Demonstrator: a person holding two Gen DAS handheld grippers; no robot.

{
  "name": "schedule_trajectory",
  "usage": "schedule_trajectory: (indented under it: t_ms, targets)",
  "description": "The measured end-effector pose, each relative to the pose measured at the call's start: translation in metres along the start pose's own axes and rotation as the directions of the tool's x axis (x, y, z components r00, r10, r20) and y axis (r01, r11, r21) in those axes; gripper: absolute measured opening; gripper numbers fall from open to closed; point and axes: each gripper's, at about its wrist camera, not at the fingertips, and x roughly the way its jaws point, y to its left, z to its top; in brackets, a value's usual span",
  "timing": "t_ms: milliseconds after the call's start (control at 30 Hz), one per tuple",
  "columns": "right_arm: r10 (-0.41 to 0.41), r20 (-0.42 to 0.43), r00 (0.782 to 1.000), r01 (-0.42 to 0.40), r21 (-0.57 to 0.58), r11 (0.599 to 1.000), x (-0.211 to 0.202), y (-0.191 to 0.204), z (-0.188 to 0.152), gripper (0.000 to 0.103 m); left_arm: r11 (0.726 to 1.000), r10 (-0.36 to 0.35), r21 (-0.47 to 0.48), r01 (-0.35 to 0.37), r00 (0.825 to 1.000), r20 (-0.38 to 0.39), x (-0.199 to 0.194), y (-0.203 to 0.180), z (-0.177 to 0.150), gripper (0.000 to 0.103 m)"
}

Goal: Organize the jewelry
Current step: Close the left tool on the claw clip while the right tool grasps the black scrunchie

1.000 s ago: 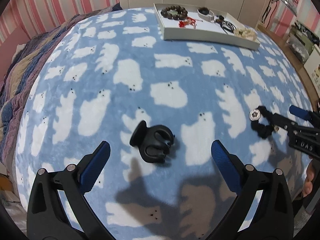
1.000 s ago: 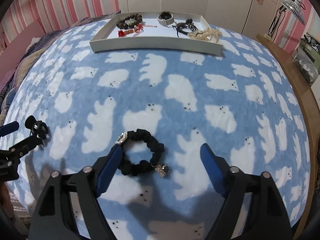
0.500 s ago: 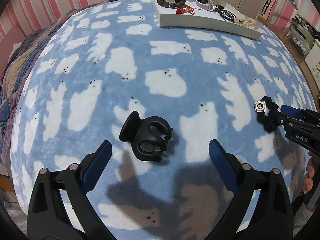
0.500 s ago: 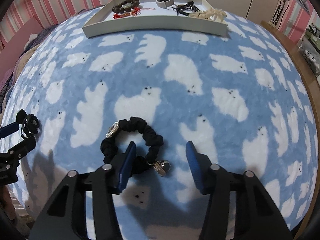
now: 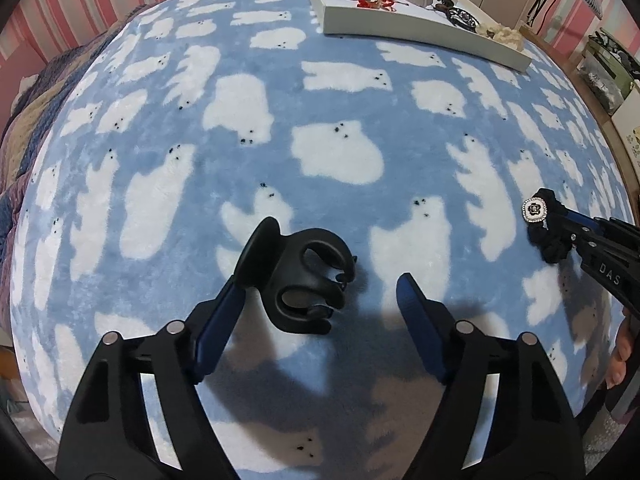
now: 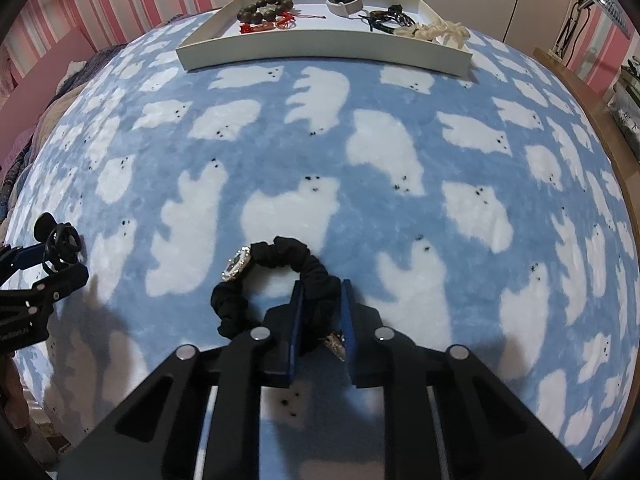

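One hair claw (image 5: 298,280), one scrunchie (image 6: 276,284), one tray (image 6: 320,46)

Fleecy blanket (image 5: 340,92), seemingly matt plastic clip (image 5: 300,276)

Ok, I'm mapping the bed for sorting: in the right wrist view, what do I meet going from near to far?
Right tongs shut on the black scrunchie → open stretch of bear-print blanket → white tray → beaded bracelet inside the tray.
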Motion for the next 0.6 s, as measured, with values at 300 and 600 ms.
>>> schedule_trajectory:
  t_ms: [300,600]
  targets:
    - [-0.007,0.01,1.0,0.007,-0.02,1.0,0.0003,0.0024,0.0013,0.014,1.0,0.02,0.012,-0.021,1.0,0.012,-0.0014,0.0008,0.0006,0.06]
    - [-0.011,0.026,1.0,0.011,-0.029,1.0,-0.0025,0.0034,0.0015,0.01,1.0,0.004,0.021,-0.005,1.0,0.022,-0.0058,0.0004,0.0018,0.054]
